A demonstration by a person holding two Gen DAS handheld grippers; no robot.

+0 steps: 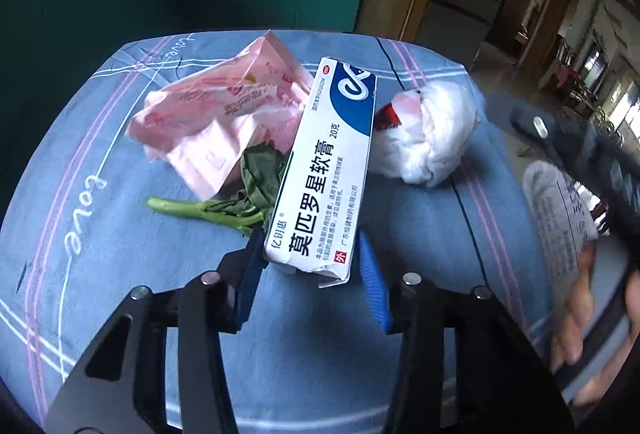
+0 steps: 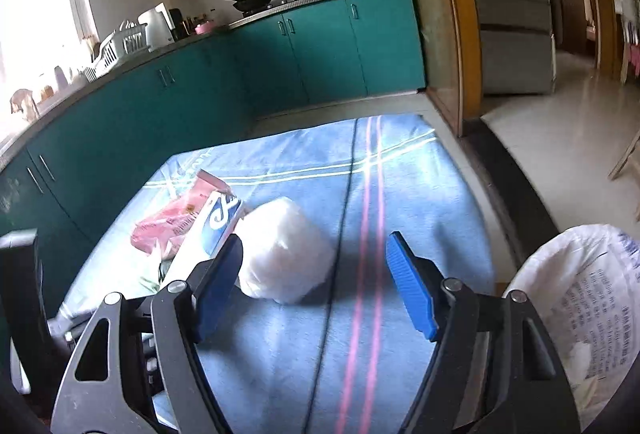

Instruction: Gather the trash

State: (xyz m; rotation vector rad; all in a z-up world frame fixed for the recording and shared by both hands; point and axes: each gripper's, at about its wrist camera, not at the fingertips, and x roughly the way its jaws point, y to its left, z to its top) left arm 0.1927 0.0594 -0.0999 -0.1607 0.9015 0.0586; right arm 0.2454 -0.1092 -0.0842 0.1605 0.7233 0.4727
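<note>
A white and blue ointment box (image 1: 328,161) lies across a green vegetable stalk (image 1: 224,209) and a pink wrapper (image 1: 216,113) on the blue cloth (image 1: 120,274). My left gripper (image 1: 309,234) has the box's near end between its blue pads, which touch both sides. A knotted white plastic bundle (image 1: 432,133) sits just right of the box. In the right wrist view, my right gripper (image 2: 315,238) stands open over the cloth with nothing between its fingers. The white bundle (image 2: 284,254) is just ahead of its left finger, with the box (image 2: 216,226) beyond.
A white printed trash bag (image 2: 588,294) hangs open at the table's right side, held by a hand (image 1: 580,314). Teal cabinets (image 2: 320,45) with a stove and pots run behind the table. A doorway and tiled floor (image 2: 560,137) lie to the right.
</note>
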